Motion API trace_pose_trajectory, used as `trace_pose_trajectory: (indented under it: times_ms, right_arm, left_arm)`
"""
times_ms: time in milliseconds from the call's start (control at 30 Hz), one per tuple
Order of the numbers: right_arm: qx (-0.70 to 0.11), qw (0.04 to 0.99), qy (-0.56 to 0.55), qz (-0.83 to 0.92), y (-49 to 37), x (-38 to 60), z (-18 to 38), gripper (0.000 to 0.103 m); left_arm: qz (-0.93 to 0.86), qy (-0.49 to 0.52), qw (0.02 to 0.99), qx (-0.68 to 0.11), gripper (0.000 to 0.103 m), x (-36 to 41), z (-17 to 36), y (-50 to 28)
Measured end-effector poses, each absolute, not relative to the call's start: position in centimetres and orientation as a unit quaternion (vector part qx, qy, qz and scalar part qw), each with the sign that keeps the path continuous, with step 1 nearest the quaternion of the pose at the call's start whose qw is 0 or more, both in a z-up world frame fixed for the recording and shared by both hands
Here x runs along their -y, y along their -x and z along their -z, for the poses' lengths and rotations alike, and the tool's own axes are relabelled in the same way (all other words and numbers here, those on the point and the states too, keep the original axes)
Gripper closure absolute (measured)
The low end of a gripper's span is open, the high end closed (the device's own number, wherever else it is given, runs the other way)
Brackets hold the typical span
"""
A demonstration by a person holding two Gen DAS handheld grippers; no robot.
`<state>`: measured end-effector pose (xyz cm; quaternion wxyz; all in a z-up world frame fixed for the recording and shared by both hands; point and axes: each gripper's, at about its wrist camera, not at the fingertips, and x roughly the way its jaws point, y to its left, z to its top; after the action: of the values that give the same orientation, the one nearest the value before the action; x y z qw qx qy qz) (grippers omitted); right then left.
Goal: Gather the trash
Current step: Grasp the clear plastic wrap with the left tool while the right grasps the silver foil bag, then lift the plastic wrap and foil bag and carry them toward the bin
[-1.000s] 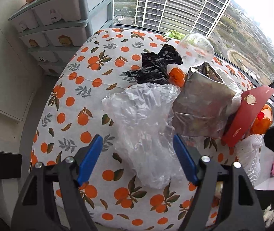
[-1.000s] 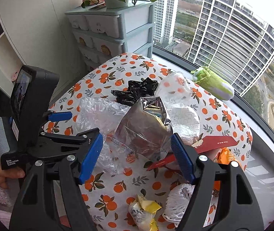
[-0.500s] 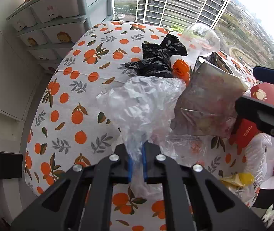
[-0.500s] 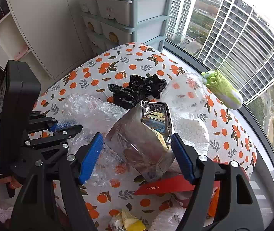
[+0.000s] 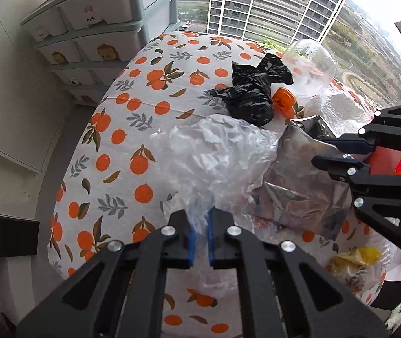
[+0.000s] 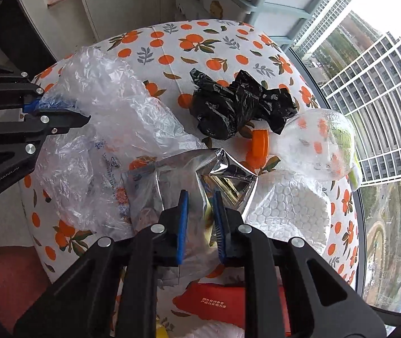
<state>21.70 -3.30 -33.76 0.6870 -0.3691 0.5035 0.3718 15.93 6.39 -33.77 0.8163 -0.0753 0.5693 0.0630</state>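
Observation:
A clear plastic bag [image 5: 217, 157] lies crumpled on the orange-print tablecloth [image 5: 144, 112]. My left gripper [image 5: 199, 219] is shut on the bag's near edge, with plastic bunched between the blue pads. A silver foil bag [image 6: 172, 174] lies to its right. My right gripper [image 6: 200, 205] points down over the foil bag. Its jaws are closing, with the foil pinched between them. The right wrist view also shows the left gripper [image 6: 59, 109] holding the clear plastic bag [image 6: 121, 107]. In the left wrist view the right gripper [image 5: 320, 150] bites the foil bag [image 5: 299, 186].
Behind lie a black plastic bag [image 6: 237, 98] and a clear bottle with an orange cap [image 6: 319, 143]. White bubble wrap [image 6: 288, 211] and a red envelope [image 6: 214, 301] lie close to my right gripper. A yellow wrapper [image 5: 355, 256] is at the table's edge. A drawer unit [image 5: 101, 36] stands behind the table.
My left gripper closed on the clear bag and has held it since. My right gripper came down, rolled, and closed from wide open onto the foil bag.

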Motion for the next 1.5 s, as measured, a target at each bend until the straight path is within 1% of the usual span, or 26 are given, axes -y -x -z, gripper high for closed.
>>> trace_pose_trajectory:
  times_ms: [100, 233, 400, 567, 733, 933, 1233, 1400, 1500]
  right_arm:
    - [-0.500, 0.691, 0.357, -0.381, -20.4, 3.5, 32.6, 0.093]
    - [-0.496, 0.715, 0.316, -0.378, -19.3, 4.3, 29.5, 0.093]
    - [-0.487, 0.756, 0.256, -0.356, -17.9, 6.6, 24.4, 0.093]
    - [-0.480, 0.805, 0.184, -0.297, -16.2, 11.3, 19.7, 0.093]
    - [-0.480, 0.845, 0.119, -0.205, -13.8, 17.5, 17.0, 0.093]
    - [-0.475, 0.876, 0.046, -0.067, -9.2, 26.4, 15.7, 0.093]
    - [-0.465, 0.877, -0.058, 0.110, -0.4, 39.8, 15.4, 0.093]
    - [-0.465, 0.863, -0.099, 0.170, 2.9, 47.6, 16.6, 0.093]
    - [-0.477, 0.852, -0.111, 0.185, 3.7, 52.6, 18.2, 0.093]
  left_arm:
    - [-0.065, 0.072, 0.819, -0.566, 0.096, -6.8, 33.1, -15.6]
    - [-0.065, 0.057, 0.831, -0.550, 0.096, -7.3, 30.8, -14.6]
    - [-0.062, 0.033, 0.850, -0.522, 0.096, -7.8, 26.6, -13.2]
    - [-0.037, 0.005, 0.868, -0.496, 0.096, -7.2, 22.4, -12.1]
    - [0.019, -0.040, 0.877, -0.478, 0.096, -4.2, 19.1, -11.9]
    - [0.126, -0.095, 0.874, -0.460, 0.096, 3.3, 17.1, -12.4]
    - [0.288, -0.165, 0.848, -0.414, 0.096, 19.3, 14.6, -11.2]
    - [0.337, -0.181, 0.829, -0.407, 0.096, 28.3, 15.1, -9.9]
    - [0.345, -0.185, 0.819, -0.420, 0.096, 33.6, 16.3, -9.6]
